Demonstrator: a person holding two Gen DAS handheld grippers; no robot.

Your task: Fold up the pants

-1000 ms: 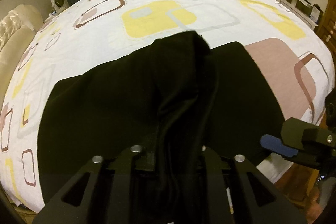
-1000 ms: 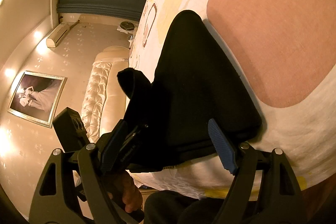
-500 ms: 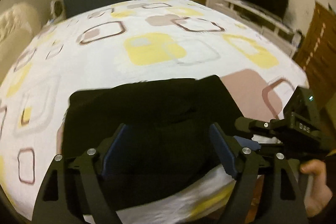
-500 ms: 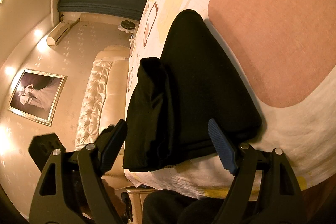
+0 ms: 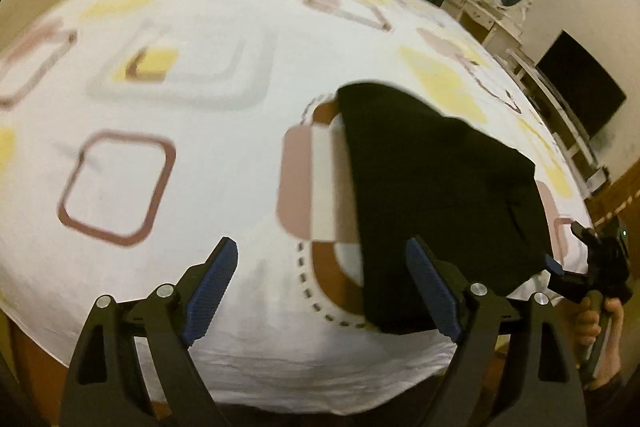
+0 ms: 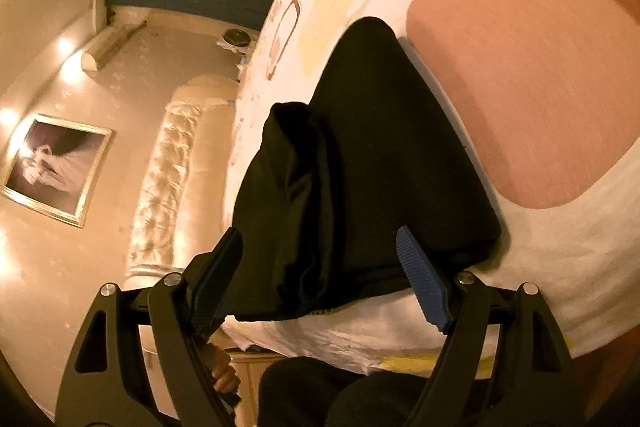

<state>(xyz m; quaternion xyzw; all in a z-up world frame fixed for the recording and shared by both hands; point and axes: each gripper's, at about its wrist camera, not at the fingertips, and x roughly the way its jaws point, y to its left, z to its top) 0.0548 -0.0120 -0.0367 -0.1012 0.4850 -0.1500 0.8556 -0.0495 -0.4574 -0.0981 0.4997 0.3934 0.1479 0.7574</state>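
Your left claw (image 5: 320, 291) has just been opening: its jaws stand wide over bare patterned bedsheet (image 5: 208, 187), nothing between them, with the pants just off its right finger. The black pants (image 5: 436, 211) lie folded into a compact pile at the near edge of the bed, toward the right. Your right claw (image 6: 320, 275) is spread wide too, its blue pads (image 6: 424, 279) either side of the pile's near edge without pressing on the cloth. One layer lies bunched along the left side.

Matt black cloth pants (image 5: 440, 195) lie on a smooth printed cotton-like sheet (image 5: 200, 187).
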